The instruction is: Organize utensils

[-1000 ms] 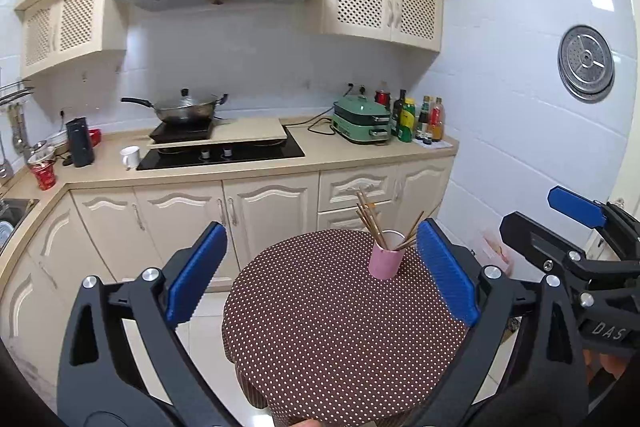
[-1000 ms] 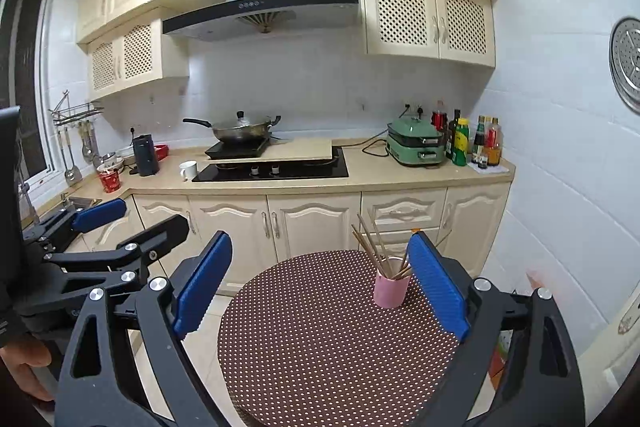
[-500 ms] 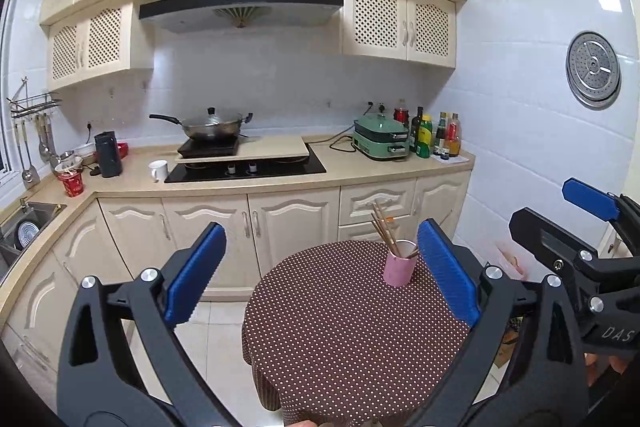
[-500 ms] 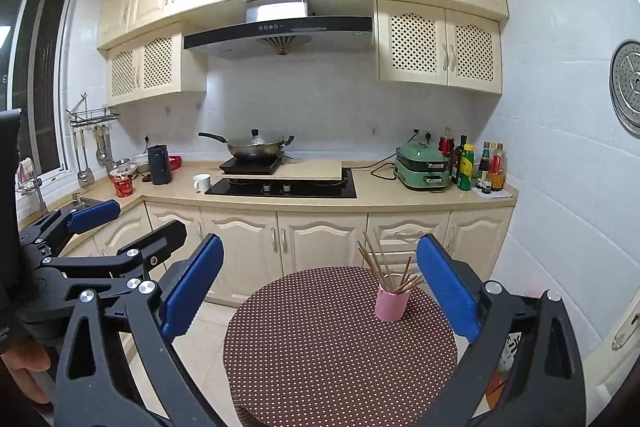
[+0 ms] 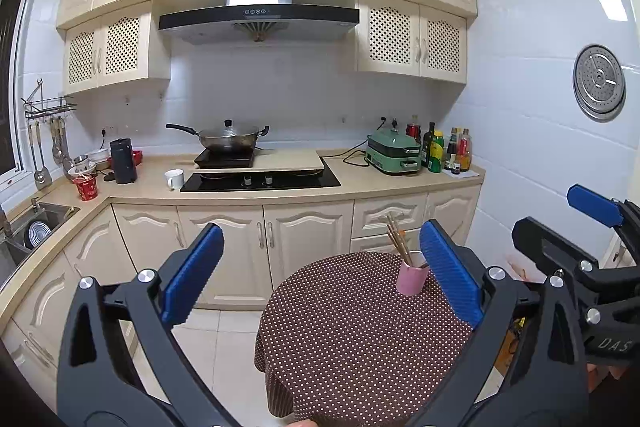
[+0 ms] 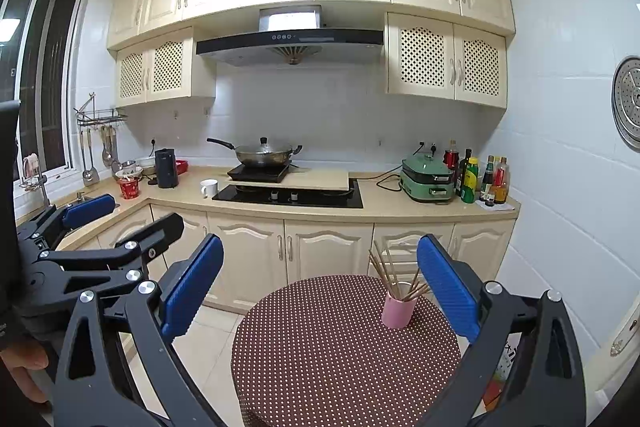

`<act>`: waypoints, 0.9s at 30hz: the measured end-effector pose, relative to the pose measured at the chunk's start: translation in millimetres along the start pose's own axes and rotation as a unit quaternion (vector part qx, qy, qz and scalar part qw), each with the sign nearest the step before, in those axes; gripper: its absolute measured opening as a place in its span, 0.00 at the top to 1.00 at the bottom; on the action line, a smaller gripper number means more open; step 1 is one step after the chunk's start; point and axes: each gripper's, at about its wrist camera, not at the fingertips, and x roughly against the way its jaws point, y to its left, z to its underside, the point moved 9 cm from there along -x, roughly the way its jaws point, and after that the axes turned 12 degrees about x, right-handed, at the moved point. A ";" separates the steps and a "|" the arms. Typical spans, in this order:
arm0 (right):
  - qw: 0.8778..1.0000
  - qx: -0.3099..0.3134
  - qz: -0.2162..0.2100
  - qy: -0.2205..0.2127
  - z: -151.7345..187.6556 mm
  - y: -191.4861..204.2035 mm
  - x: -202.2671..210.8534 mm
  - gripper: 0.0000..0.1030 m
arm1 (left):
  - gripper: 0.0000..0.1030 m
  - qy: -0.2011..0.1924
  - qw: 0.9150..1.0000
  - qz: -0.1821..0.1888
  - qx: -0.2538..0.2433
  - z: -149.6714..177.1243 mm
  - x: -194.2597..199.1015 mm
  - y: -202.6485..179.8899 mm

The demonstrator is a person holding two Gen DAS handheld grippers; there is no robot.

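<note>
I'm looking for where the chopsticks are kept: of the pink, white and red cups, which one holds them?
The pink cup on the dotted round table holds the chopsticks. The white mug and red cup stand on the counter.

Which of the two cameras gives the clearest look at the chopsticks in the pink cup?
The right wrist view: the chopsticks fan out unobstructed above the pink cup. In the left wrist view, a blue fingertip covers the cup's right edge, leaving fewer chopsticks visible.
</note>
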 end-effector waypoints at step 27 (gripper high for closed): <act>1.000 0.005 0.005 -0.004 -2.3 11.5 1.1 0.09 | 0.06 -0.020 1.000 -0.009 -0.005 -7.7 11.0 13.1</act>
